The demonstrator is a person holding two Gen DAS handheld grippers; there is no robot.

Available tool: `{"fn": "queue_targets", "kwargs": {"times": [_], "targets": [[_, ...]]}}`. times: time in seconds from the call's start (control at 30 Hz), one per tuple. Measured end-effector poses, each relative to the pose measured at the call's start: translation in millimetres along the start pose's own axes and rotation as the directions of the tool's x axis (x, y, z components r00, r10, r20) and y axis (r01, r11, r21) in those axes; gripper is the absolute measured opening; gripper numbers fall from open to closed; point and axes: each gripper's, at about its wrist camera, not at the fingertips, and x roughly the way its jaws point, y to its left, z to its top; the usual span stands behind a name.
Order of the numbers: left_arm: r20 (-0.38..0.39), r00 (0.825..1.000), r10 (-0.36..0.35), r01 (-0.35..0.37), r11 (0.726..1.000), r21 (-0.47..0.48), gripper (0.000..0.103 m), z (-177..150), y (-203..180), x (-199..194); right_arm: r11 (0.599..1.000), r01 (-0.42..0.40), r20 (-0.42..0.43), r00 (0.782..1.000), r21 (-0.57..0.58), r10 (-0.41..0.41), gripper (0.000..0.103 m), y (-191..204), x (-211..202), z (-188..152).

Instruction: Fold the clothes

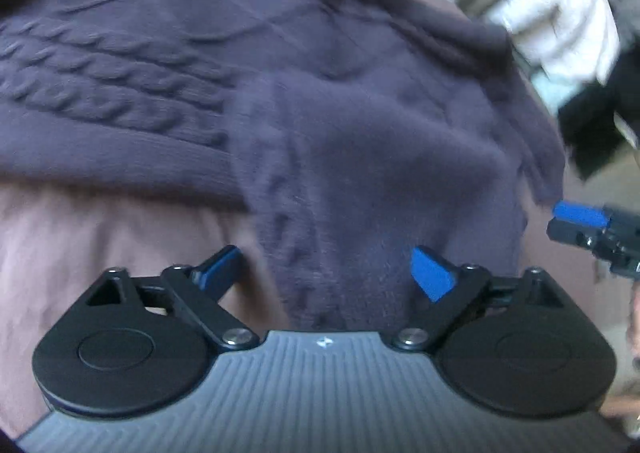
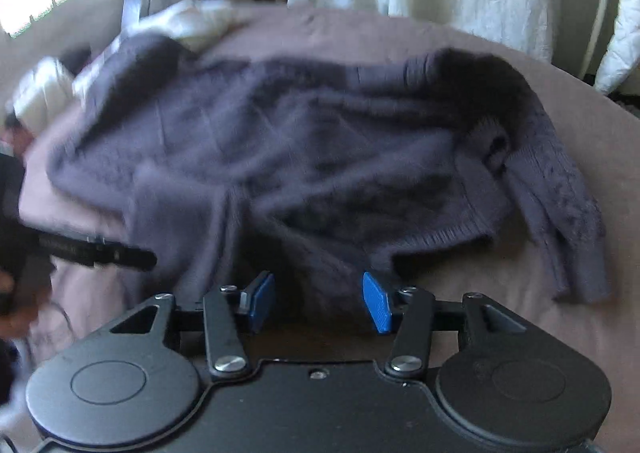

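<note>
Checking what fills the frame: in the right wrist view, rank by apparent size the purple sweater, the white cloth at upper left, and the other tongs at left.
1. purple sweater
2. white cloth
3. left tongs, partly cut off by the frame edge, so unsure against the cloth

No word, number or brand can be read in either view. The grey ribbed housing of the left gripper (image 1: 325, 272) bears one small white emblem, too small to make out. The black bar of the other gripper, at the right-wrist view's left edge, carries pale print blurred beyond reading
</note>
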Motion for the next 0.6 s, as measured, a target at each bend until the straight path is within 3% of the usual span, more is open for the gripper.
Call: {"fn": "queue_targets", "kwargs": {"times": [0.07, 0.1, 0.13, 0.2, 0.23, 0.33, 0.47, 0.57, 0.6], "targets": [[0.063, 0.995, 0.072, -0.078, 0.993, 0.093, 0.084, -10, -19, 3, 0.999, 0.027, 0.003, 1.000, -0.034, -0.027, 0.055, -1, -6, -11], [0.078, 0.994, 0.073, -0.084, 0.985, 0.149, 0.043, -14, -27, 3, 0.999, 0.031, 0.014, 0.999, -0.032, -0.030, 0.055, 0, -9, -17], [0.075, 0.995, 0.063, -0.077, 0.977, 0.198, 0.018, -16, -35, 1, 0.999, 0.034, 0.025, 0.999, -0.030, -0.033, 0.056, 0, -12, -22], [0.129, 0.987, 0.097, -0.128, 0.956, 0.263, 0.015, -19, -49, -18, 0.999, 0.043, 0.058, 0.997, -0.026, -0.041, 0.056, 3, -20, -35], [0.191, 0.973, 0.129, -0.187, 0.925, 0.332, 0.015, -21, -59, -31, 0.998, 0.049, 0.079, 0.996, -0.031, -0.046, 0.056, 3, -23, -39], [0.379, 0.906, 0.186, -0.371, 0.779, 0.505, 0.015, -28, -89, -72, 0.997, 0.061, 0.100, 0.993, -0.046, -0.056, 0.057, 2, -26, -51], [0.525, 0.835, 0.163, -0.508, 0.594, 0.624, 0.015, -40, -100, -117, 0.997, 0.067, 0.038, 0.997, -0.049, -0.066, 0.059, -6, -23, -56], [0.587, 0.799, 0.129, -0.570, 0.472, 0.672, 0.015, -58, -95, -143, 0.997, 0.072, 0.052, 0.996, -0.036, -0.070, 0.059, -9, -23, -55], [0.596, 0.794, 0.115, -0.577, 0.448, 0.683, 0.015, -66, -93, -150, 0.997, 0.066, 0.062, 0.996, -0.038, -0.063, 0.059, -7, -22, -53]]}}
